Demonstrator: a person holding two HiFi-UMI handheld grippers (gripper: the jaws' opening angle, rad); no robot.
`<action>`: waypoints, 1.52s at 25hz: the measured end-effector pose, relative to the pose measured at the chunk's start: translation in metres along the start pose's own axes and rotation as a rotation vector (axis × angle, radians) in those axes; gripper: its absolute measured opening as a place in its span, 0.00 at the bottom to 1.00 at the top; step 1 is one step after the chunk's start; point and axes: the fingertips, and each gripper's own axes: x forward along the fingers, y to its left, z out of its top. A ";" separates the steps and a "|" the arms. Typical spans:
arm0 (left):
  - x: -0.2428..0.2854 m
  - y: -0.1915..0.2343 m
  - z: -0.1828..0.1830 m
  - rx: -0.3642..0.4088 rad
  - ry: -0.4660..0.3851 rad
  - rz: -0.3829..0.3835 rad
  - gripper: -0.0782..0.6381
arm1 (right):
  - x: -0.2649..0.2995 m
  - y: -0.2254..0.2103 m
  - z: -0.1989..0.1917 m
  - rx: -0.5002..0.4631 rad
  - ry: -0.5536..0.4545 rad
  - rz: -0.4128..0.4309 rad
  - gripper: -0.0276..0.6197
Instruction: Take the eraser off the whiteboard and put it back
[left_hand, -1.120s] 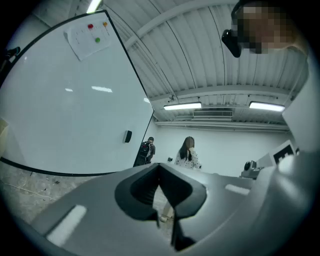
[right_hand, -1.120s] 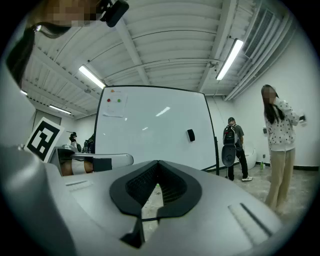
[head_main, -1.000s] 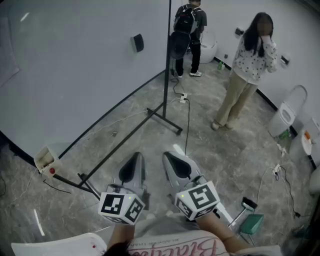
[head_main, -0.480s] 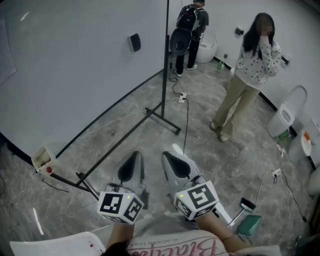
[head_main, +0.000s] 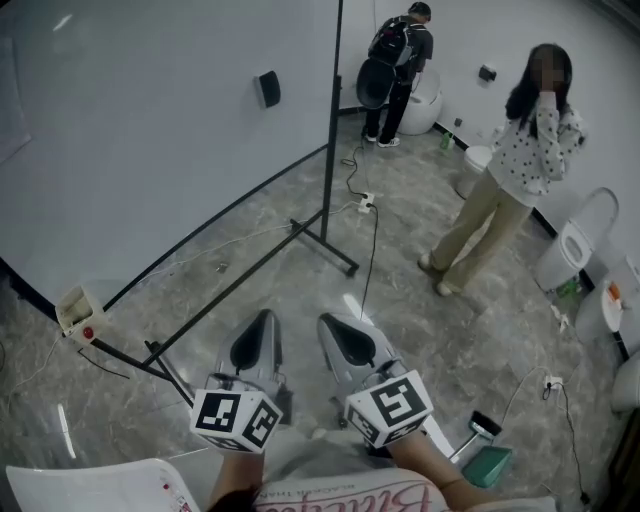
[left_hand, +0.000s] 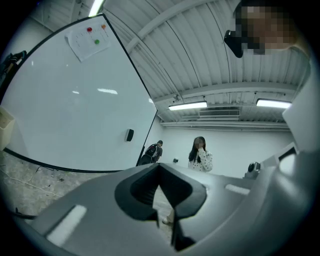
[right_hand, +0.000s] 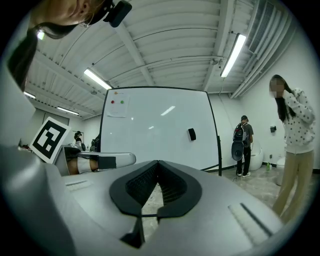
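A small black eraser (head_main: 267, 89) sticks to the big whiteboard (head_main: 150, 130), far ahead of both grippers. It also shows as a dark block, eraser (left_hand: 129, 134) in the left gripper view and eraser (right_hand: 192, 134) in the right gripper view. My left gripper (head_main: 255, 343) and right gripper (head_main: 345, 340) are held side by side low in the head view, pointing level across the floor. Both are shut with nothing between their pads. The left gripper (left_hand: 160, 169) and the right gripper (right_hand: 158, 165) face the board from a distance.
The whiteboard stand's black post and foot bars (head_main: 325, 235) cross the marble floor, with cables (head_main: 372, 250) beside them. A person with a backpack (head_main: 400, 55) and a person in a spotted top (head_main: 525, 165) stand at the back right. White toilets (head_main: 575, 245) line the right wall; a green object (head_main: 490, 465) lies near.
Both grippers stay shut and side by side, sitting a little lower in the head view. The person in the spotted top has stepped to the right.
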 end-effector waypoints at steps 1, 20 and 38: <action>-0.001 0.000 -0.002 0.002 0.001 0.008 0.11 | -0.001 -0.002 -0.001 0.003 0.000 0.004 0.05; 0.063 0.033 -0.006 0.004 0.014 0.025 0.11 | 0.057 -0.045 -0.006 0.029 0.003 0.023 0.05; 0.262 0.141 0.073 0.089 -0.033 -0.104 0.11 | 0.265 -0.141 0.064 -0.046 -0.104 -0.031 0.05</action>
